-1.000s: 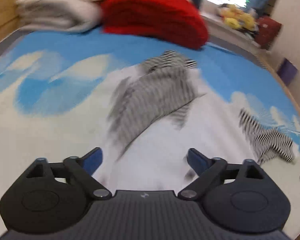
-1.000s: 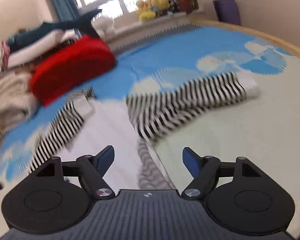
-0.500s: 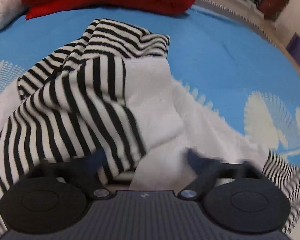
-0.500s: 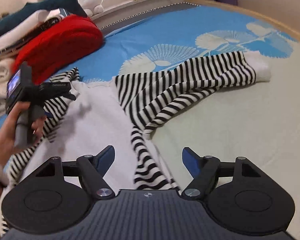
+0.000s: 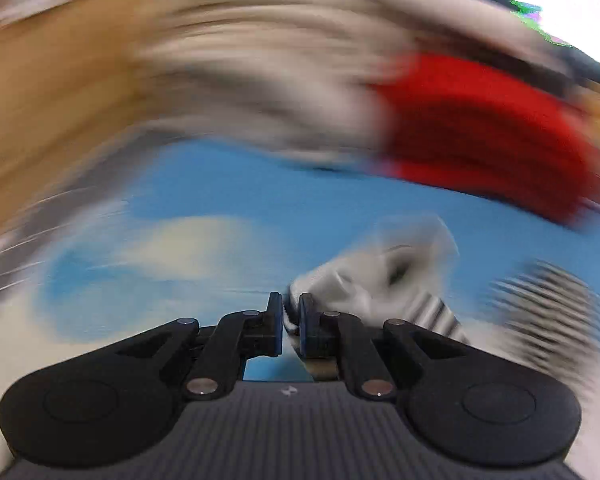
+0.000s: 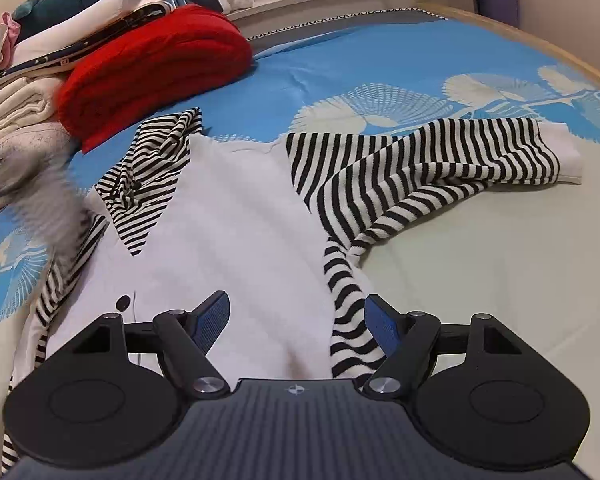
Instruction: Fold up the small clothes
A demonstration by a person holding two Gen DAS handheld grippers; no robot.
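Blue bedspread with white fan-shaped flower print, wide and flat, serving as the folding surface. On it, spread face up in the right wrist view, a small white knit top with black-and-white striped sleeves and collar: white body in the middle, one striped sleeve flung out to the right with its white cuff at the far end, the other side bunched at the left near a motion-smeared shape too blurred to name. Behind, against the window side, a folded red knit blanket beside a heap of cream and white linens, well apart from the work.

Step in hand, by the look of it: the first fold, picking up one side of the garment. Left gripper, jaws just closed and now nearly together, pinching a white edge of fabric with striped cloth trailing off to the right; surroundings in that view heavily smeared. Right gripper, jaws standing wide, holding nothing, poised low over the white body with the striped side seam between its blue pads and not pressed.

Next move probably calls for closing the right jaws on that seam or hem, then carrying both pinched edges across together, keeping the cloth taut enough to avoid dragging the whole top.
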